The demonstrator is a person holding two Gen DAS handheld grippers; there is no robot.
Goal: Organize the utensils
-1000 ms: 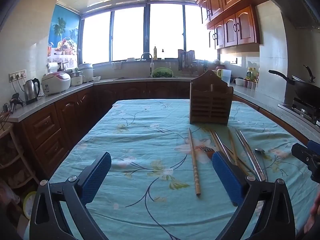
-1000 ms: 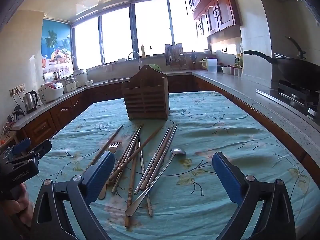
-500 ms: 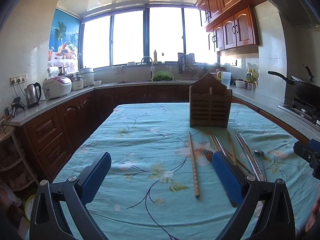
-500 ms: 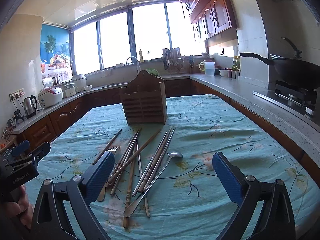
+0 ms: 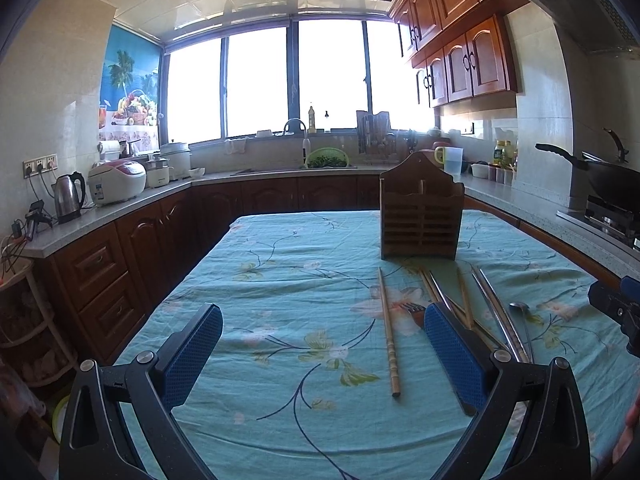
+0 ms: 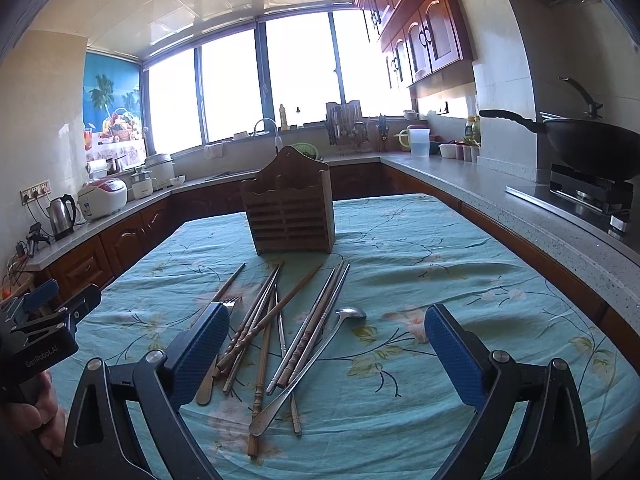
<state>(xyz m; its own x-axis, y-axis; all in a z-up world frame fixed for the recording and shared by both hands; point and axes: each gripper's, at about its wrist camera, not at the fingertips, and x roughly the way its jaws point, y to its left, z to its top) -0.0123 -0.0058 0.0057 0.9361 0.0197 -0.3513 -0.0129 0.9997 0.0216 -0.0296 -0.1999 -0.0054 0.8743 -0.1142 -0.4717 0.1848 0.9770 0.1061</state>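
Both tongs hover spread wide and empty above the teal floral tablecloth [image 6: 440,264]: the left gripper [image 5: 322,354] over bare cloth beside a lone wooden chopstick [image 5: 387,330], the right gripper [image 6: 326,354] over the loose heap of wooden and metal chopsticks [image 6: 280,328]. The heap lies between the grippers and the slatted brown wooden utensil holder [image 6: 291,210], which stands upright farther up the table, apart from the utensils.

Likely faults, as judged from this layout:
- The chopsticks cross and overlap, so closing on one may drag or scatter its neighbours, or lift two at once.
- The long-handled steel spoon [image 6: 316,360] rests against the heap; thin, smooth metal flat on cloth may slip from the pads or roll away.
- The silver fork [image 6: 228,303] lies partly hidden behind the right gripper's left pad [image 6: 200,354], so a blind closing could pinch it by mistake.
- The cloth is wrinkled; a low grasp may catch fabric and tug everything.
- A sideways push on insertion could tip the holder.

Surroundings: dark wooden cabinets [image 5: 100,264], a steel kettle [image 5: 69,196], a white rice cooker [image 5: 116,186] and a black wok [image 6: 592,148] stand on the counters, well apart and obstructing nothing.
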